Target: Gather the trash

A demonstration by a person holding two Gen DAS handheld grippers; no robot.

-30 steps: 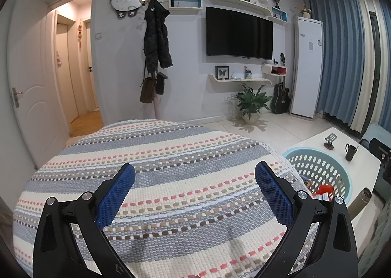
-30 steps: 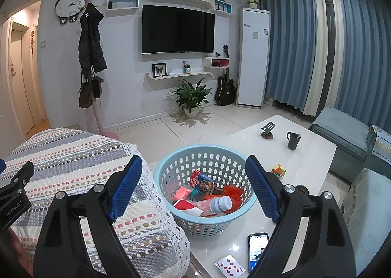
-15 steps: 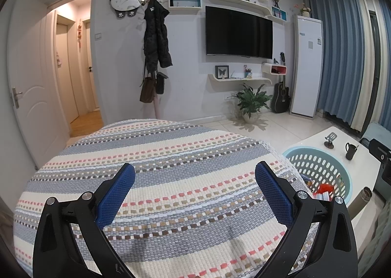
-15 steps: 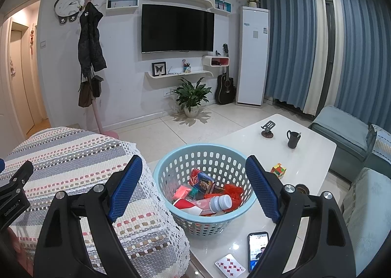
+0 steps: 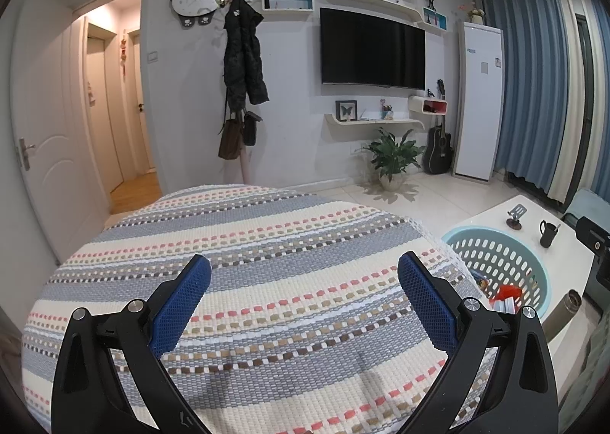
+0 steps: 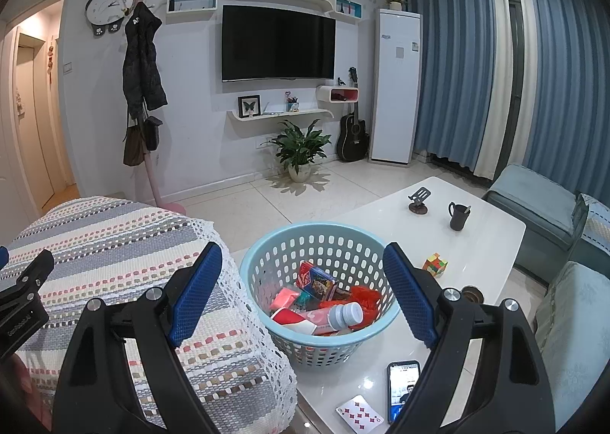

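Left wrist view: nothing has shifted; the left gripper [image 5: 304, 283] hangs wide open and empty over the striped woven cover [image 5: 267, 243].

Right wrist view: likewise unchanged; the right gripper [image 6: 302, 277] gapes empty before the blue basket [image 6: 267, 262] of trash [image 6: 320, 300] at the white table's [image 6: 476, 243] near-left corner.

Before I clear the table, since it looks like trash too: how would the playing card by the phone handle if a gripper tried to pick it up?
The playing card lies flat on the glossy white table, so it would probably slide rather than lift. It looks thin, likely light and bendy. Open pads would find little edge to catch; nudging it past the table edge may help.
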